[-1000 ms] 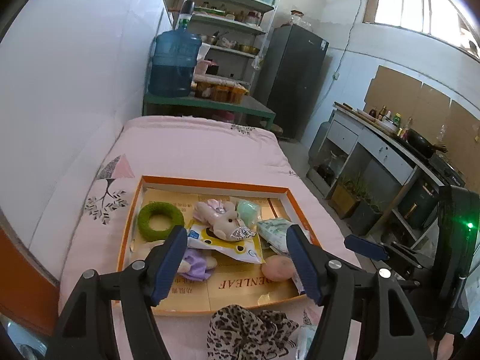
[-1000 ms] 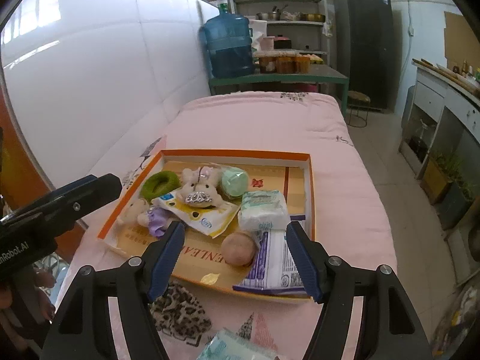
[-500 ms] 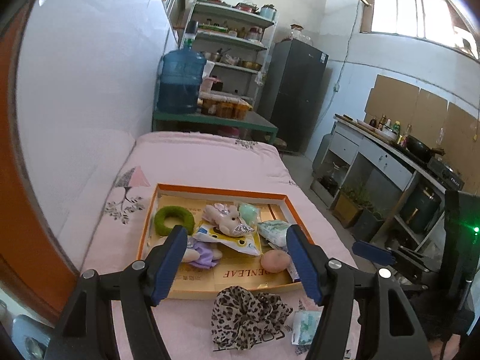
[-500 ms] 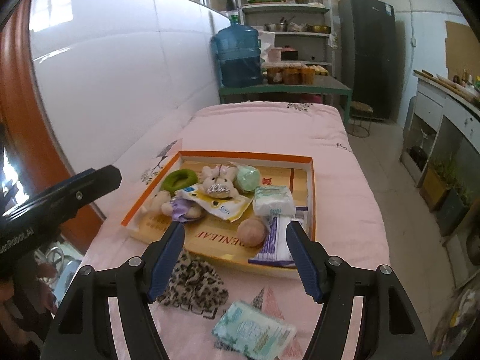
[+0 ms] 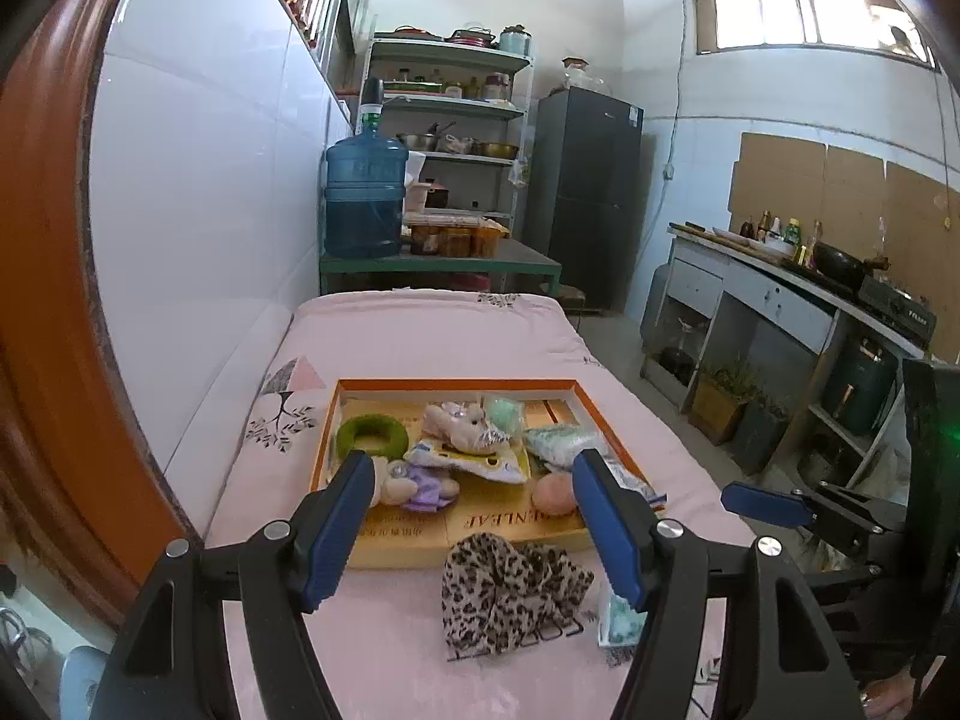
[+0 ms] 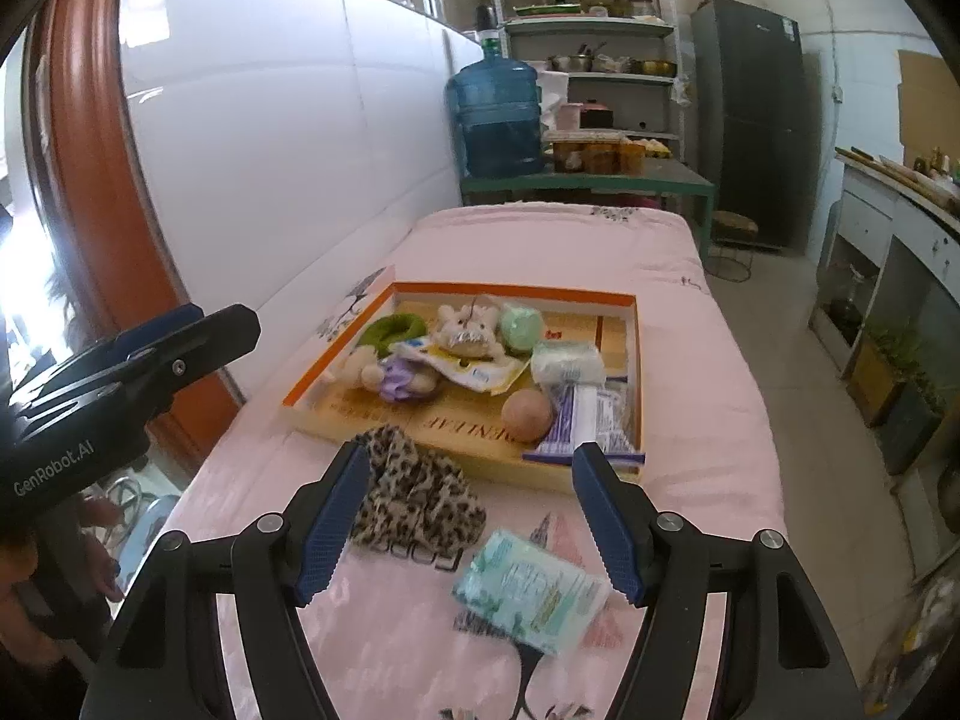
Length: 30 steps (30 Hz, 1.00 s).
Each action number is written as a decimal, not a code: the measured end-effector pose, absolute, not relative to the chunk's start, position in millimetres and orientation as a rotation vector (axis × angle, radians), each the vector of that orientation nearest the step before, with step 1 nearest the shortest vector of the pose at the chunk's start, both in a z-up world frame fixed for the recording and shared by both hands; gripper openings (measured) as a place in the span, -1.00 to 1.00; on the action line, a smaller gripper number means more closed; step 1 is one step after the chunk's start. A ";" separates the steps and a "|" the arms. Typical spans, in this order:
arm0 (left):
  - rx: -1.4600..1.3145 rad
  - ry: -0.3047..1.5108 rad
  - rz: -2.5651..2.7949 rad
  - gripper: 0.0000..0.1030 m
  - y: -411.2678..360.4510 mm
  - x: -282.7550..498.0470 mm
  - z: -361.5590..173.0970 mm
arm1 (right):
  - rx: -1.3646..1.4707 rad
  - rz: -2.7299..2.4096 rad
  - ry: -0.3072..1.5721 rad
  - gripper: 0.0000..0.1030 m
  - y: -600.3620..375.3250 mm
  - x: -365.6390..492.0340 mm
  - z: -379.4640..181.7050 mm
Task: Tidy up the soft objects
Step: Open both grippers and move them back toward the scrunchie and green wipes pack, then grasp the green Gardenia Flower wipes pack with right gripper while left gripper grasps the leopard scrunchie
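**Still two soft things outside the tray**

Now the leopard scrunchie lies on the pink bedcover just before the orange tray: light, floppy, best pinched at a bunched fold. Beside it the tissue pack, slick-wrapped and squashy, wants gripping across its narrow sides. Right gripper and left gripper both gape, empty

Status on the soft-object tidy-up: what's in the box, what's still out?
Done: the box already holds the green ring, plush bunny, peach ball and tissue packs. In hand: nothing; both the left hand-held gripper and right hand-held gripper are open and empty. Left: the leopard scrunchie and wipes pack lie outside on the pink cover.
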State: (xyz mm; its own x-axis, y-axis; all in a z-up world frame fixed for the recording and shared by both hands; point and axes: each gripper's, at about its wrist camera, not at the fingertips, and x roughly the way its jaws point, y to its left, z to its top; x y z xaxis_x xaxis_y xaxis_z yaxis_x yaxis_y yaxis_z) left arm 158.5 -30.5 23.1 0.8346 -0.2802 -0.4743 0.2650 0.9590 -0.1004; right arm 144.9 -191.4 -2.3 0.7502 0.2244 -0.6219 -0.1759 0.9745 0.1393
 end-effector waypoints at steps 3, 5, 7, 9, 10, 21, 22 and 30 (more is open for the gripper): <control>-0.016 0.502 -0.281 0.32 -31.0 149.5 21.3 | 0.072 0.220 0.693 0.40 -190.8 137.9 -6.8; -0.012 0.498 -0.278 0.32 -30.3 142.3 19.6 | 0.080 0.225 0.695 0.40 -190.9 133.8 -9.6; -0.010 0.493 -0.275 0.32 -30.6 136.5 18.1 | 0.090 0.234 0.697 0.40 -190.3 127.7 -12.7; -0.010 0.489 -0.275 0.32 -30.4 132.0 16.8 | 0.089 0.236 0.696 0.40 -188.8 120.6 -15.3; -0.010 0.487 -0.276 0.32 -30.8 129.5 15.7 | 0.086 0.235 0.696 0.40 -188.3 118.8 -16.0; -0.050 0.503 -0.286 0.32 -25.1 111.4 4.0 | 0.095 0.235 0.720 0.40 -190.9 98.1 -34.3; -0.053 0.508 -0.287 0.32 -23.5 110.9 1.9 | 0.097 0.232 0.727 0.40 -192.5 96.5 -37.3; -0.064 0.542 -0.289 0.32 -21.5 111.4 -13.9 | 0.082 0.226 0.828 0.48 -203.2 102.2 -73.3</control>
